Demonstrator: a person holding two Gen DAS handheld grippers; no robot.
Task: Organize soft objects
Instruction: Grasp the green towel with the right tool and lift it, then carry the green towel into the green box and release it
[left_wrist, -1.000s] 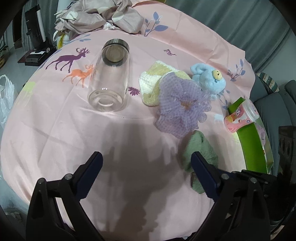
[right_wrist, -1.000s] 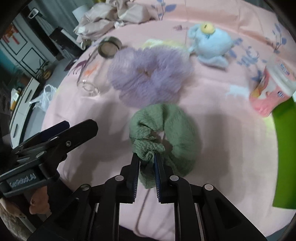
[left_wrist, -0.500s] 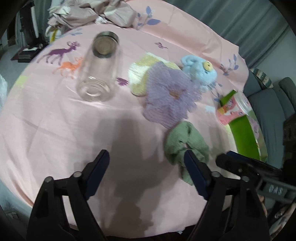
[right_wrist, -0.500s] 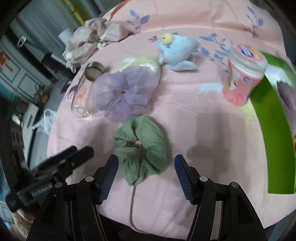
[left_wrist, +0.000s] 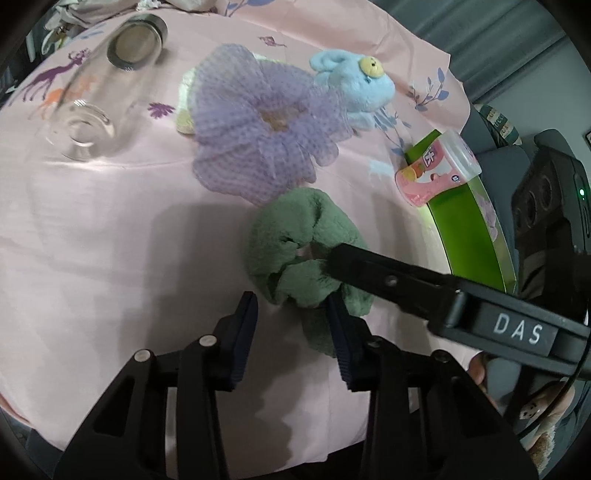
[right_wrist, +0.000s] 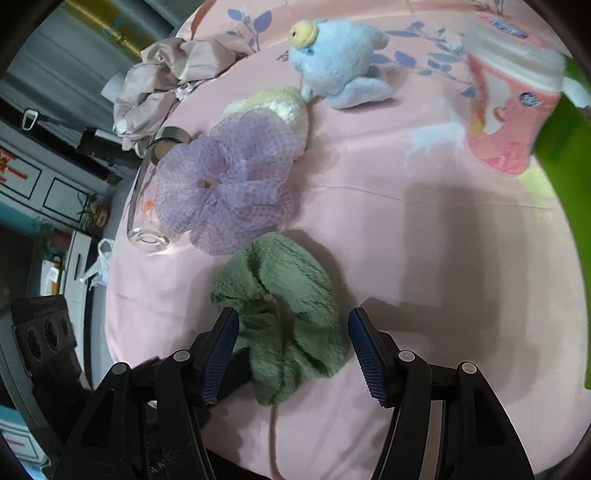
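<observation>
Pink bedsheet (left_wrist: 92, 229) holds an empty glass jar (left_wrist: 99, 92) (lying sideways); left claw (left_wrist: 293, 332) closing around green scrunchie (left_wrist: 295, 254).

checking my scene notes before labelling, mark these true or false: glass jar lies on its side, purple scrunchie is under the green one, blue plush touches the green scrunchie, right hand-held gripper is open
1. The glass jar lies on its side. True.
2. The purple scrunchie is under the green scrunchie. False: they lie side by side, edges meeting.
3. The blue plush toy touches the green scrunchie. False: it sits apart, beyond the purple one.
4. The right hand-held gripper is open. True.
</observation>
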